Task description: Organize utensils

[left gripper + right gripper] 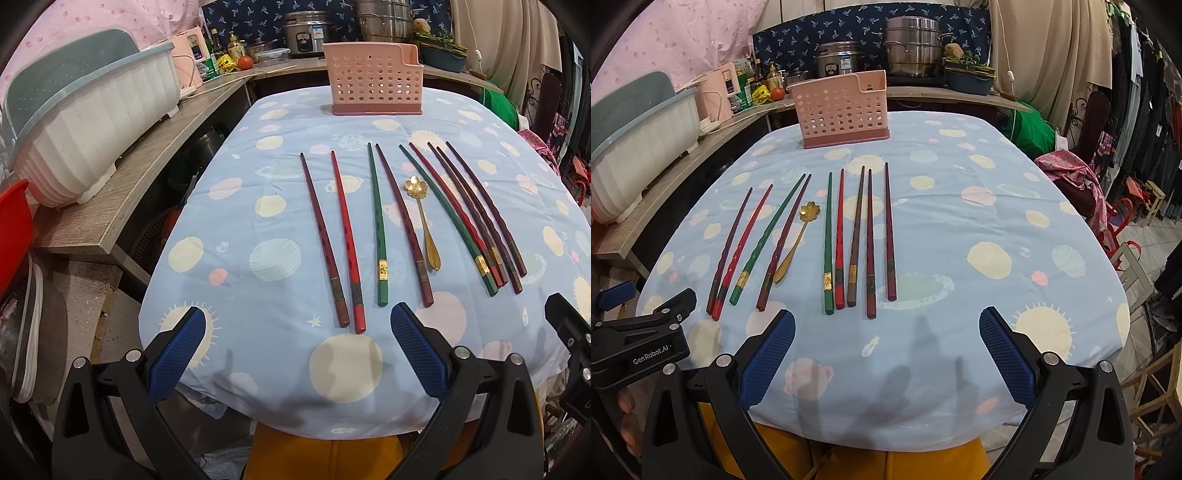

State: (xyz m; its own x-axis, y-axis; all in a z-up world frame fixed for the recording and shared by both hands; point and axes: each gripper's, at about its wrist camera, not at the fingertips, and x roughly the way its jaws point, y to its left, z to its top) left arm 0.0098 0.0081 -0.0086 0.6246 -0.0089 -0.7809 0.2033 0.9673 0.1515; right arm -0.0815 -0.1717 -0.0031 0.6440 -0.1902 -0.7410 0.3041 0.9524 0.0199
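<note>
One readable marking: "GenRobot.AI" on left tool body

wooden counter | pink curtain | beige drape

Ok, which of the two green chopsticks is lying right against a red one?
The right-hand green chopstick, just right of the gold spoon: a red chopstick runs alongside it. The other green chopstick, left of the spoon, is paired with a dark maroon one.

Even, fairly bright light is falling from above, perhaps slightly behind, casting soft grey shadows on the tablecloth at lower centre. Edges are bending and darkening with fisheye distortion.
</note>
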